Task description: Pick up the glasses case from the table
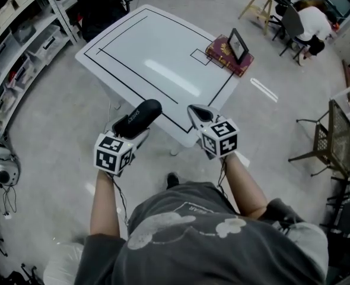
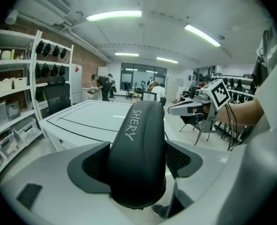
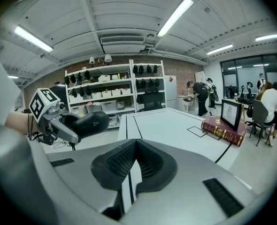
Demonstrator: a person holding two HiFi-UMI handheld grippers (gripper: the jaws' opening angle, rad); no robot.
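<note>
One thing to lift: the black, rounded, hard-shell glasses case (image 1: 140,116), with pale lettering along its lid, is the task's only object.
Where the case is: in the air, off the white rectangular table (image 1: 157,46) marked with thin black lines. In the head view it hangs at the table's near edge. The left gripper view shows the table top behind and below it, not touching it.
Left gripper (image 1: 132,130): its jaws stand wide and pinch the case across its body, one dark ribbed pad on each side. The case fills the gap and sticks out forward past the tips.
Right gripper (image 1: 199,113): its jaws are pressed together with nothing between them. It hovers beside the left one, over the table's near edge, apart from the case.
Table otherwise: a dark red hardback book (image 1: 225,57) lies at the far right corner with a small black-framed picture (image 1: 238,44) standing on it, well apart from both grippers.
Done: the grasp and the lift, as I judge it, since the case is clear of the surface and borne by the left gripper alone.
Left: little or nothing; at most, keeping the grip steady so that the smooth shell does not slip from the pads.
</note>
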